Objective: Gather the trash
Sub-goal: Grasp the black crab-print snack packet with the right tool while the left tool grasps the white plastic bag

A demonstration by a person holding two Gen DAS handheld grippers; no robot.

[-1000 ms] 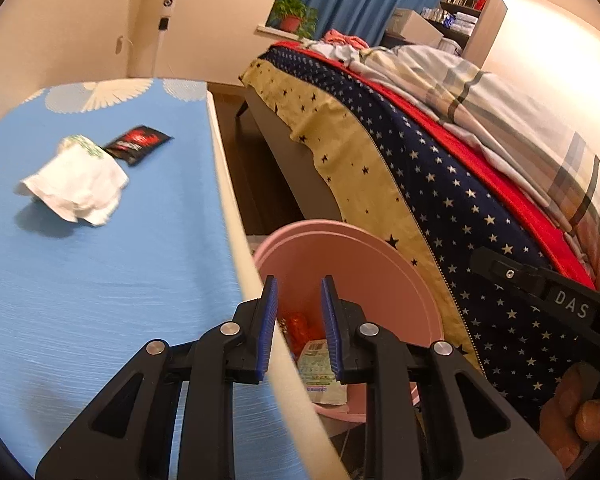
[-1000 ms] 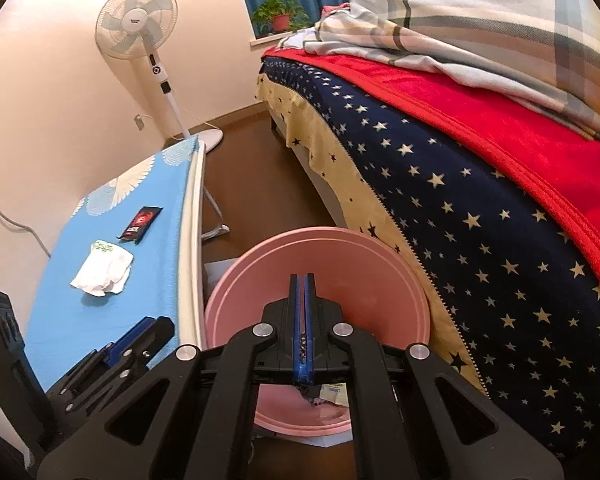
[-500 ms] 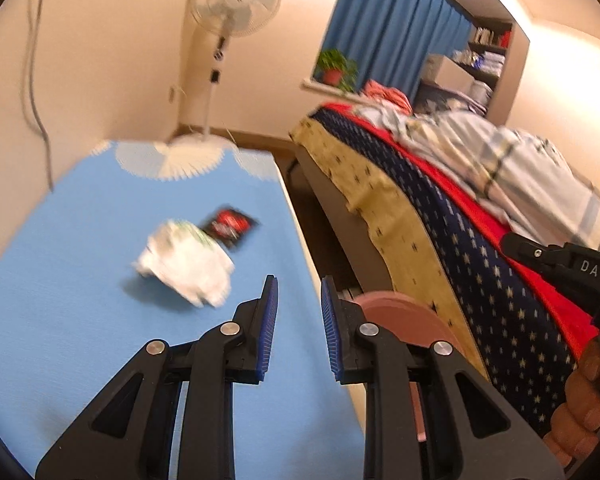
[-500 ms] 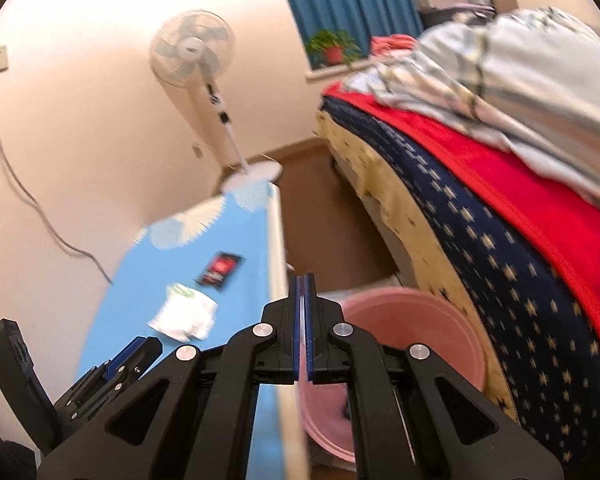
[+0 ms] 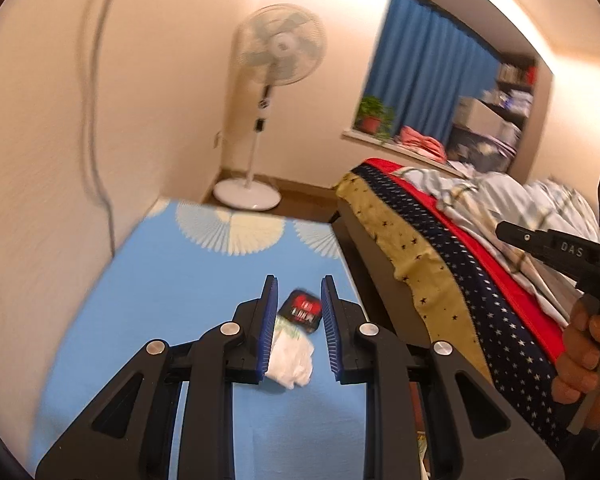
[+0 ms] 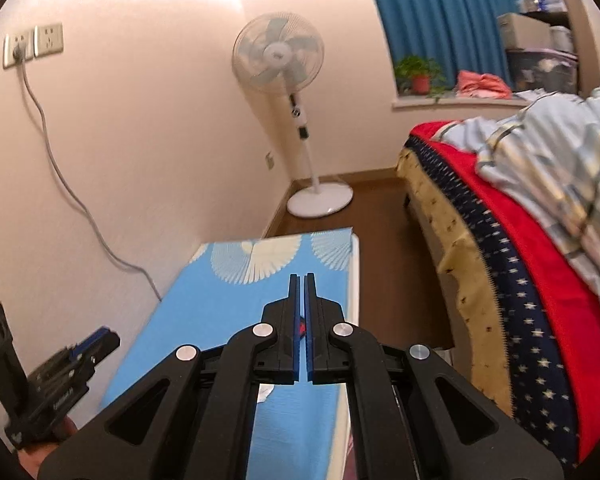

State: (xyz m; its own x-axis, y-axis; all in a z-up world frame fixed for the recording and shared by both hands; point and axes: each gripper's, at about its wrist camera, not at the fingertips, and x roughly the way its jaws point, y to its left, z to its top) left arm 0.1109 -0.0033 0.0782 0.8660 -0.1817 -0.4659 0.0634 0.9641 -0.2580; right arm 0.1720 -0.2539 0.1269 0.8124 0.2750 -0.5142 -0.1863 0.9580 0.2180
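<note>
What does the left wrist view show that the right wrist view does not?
Only the left wrist view shows the crumpled white tissue and the black-and-red wrapper whole, framed between the open left claw. Only the right wrist view shows the wall sockets, the cable and the shut right claw. Both share the blue table, fan, bed and curtain.

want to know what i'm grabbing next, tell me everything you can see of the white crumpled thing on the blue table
The white crumpled wad looks like soft tissue or thin paper, bunched into an irregular lump with folds, and a faint green print at its upper edge. It lies loose on the blue tablecloth, casting a small shadow beneath. A black and red wrapper lies right at its far edge, seemingly touching. The left gripper frames it in view with open fingers, touching nothing.
</note>
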